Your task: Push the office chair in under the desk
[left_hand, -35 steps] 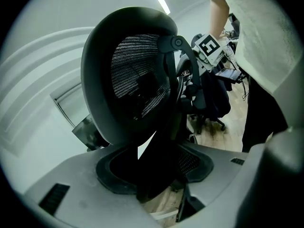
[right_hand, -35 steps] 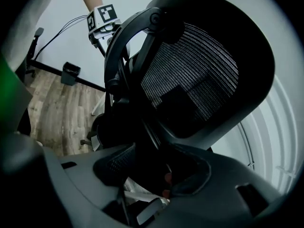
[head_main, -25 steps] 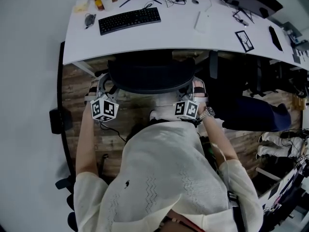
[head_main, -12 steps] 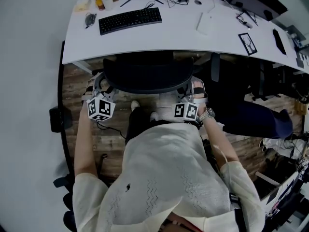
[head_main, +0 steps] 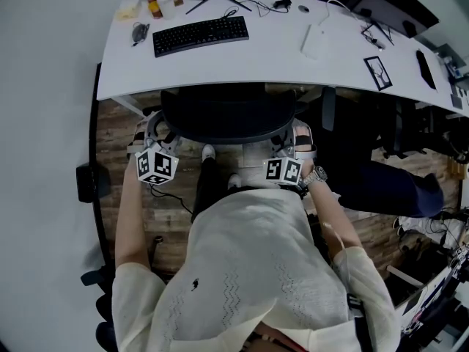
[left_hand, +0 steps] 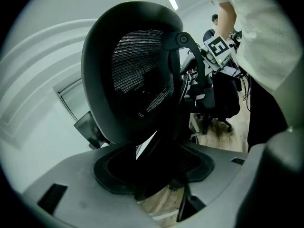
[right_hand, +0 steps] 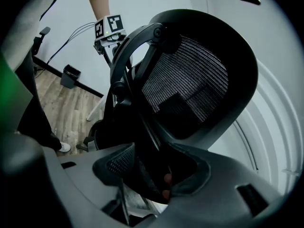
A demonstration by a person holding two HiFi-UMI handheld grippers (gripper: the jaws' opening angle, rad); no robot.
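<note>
office chair (head_main: 227,113) faces desk (head_main: 278,53), backrest along its edge (left gripper (head_main: 156,132), right gripper (head_main: 298,139) each clamp it)

The office chair (head_main: 227,116) is black, with a see-through mesh backrest in a solid curved frame (the weave shows plainly in both gripper views). It stands upright and faces the desk (head_main: 271,50), its seat hidden beneath the front edge and its backrest just at that edge. The desk has a long white top with a curved front. The left gripper (head_main: 157,134) and right gripper (head_main: 293,141) clamp the backrest's two side edges.
</note>
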